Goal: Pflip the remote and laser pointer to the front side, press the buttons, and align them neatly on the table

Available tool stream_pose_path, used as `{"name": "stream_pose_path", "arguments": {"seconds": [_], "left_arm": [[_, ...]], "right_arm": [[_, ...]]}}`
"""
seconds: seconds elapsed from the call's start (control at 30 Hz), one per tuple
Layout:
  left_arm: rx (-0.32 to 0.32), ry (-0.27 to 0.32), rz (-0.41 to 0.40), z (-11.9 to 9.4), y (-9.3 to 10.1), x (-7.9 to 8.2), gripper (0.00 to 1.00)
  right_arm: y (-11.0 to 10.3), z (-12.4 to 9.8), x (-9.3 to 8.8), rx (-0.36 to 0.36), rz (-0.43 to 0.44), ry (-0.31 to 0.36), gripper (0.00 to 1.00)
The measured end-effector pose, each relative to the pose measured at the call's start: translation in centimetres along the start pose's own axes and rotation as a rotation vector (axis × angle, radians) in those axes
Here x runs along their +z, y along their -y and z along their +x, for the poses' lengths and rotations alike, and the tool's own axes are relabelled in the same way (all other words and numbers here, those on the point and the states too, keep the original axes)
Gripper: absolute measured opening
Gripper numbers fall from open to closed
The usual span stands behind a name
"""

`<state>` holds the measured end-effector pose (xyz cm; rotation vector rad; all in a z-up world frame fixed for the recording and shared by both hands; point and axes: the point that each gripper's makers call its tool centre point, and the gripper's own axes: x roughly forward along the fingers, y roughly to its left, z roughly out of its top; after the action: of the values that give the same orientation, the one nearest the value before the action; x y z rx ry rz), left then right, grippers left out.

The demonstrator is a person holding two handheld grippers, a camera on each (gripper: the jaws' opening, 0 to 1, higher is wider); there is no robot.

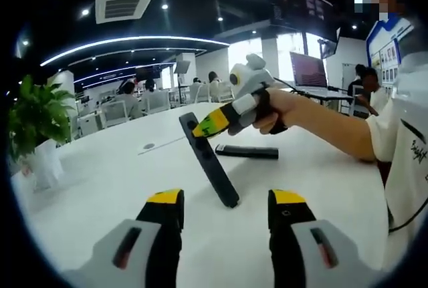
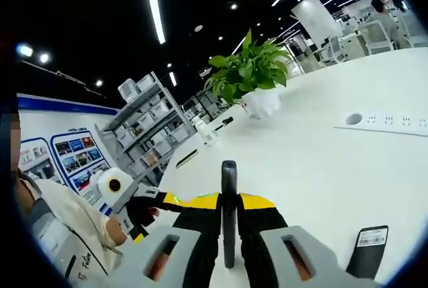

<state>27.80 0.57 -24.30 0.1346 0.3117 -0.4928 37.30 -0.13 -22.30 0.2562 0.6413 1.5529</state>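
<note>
Down at the near edge of the left gripper view, the left tongs (image 1: 226, 209) stand wide apart and empty over the white table (image 1: 100, 188) — nothing between the jaws. Just beyond them the action: the right tongs (image 1: 204, 125) have clamped onto the upper end of a long dark remote (image 1: 212, 164), tipping it up on its lower end so it leans at a slant, mid-flip by the look of it. A person's hand (image 1: 271, 111) drives that tool from the right. Behind it, a second slim dark device (image 1: 247, 151), likely the laser pointer, lies flat on the table, apparently untouched. So my read is that the task is early: one flip under way, the other item waiting, no buttons pressed, no lining-up yet. Switch to the right gripper view and you get the grip itself: the right tongs (image 2: 229, 202) closed narrow on the remote (image 2: 229, 214), seen edge-on as a thin dark bar rising between the jaws, with the left tongs (image 2: 150, 201) entering low at the left. This view also offers a dark item with a white barcode label (image 2: 370, 251) at the lower right, a row of sockets (image 2: 388, 121) set in the table, and farther off a potted plant (image 2: 249, 74).
</note>
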Motion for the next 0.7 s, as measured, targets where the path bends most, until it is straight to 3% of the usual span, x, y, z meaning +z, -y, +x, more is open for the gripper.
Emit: {"name": "stream_pose_path", "arguments": {"seconds": [0.27,0.53,0.7], "left_arm": [[0.007,-0.002,0.001,-0.1,-0.3,0.0,0.52],[0.010,-0.011,-0.003,-0.1,-0.5,-0.4,0.52],[0.015,-0.009,-0.002,-0.2,-0.5,-0.4,0.52]], "right_arm": [[0.8,-0.2,0.0,-0.020,-0.005,-0.003,0.13],[1.4,0.0,0.1,-0.008,0.058,0.016,0.13],[2.5,0.0,-0.4,-0.060,0.074,-0.002,0.13]]}}
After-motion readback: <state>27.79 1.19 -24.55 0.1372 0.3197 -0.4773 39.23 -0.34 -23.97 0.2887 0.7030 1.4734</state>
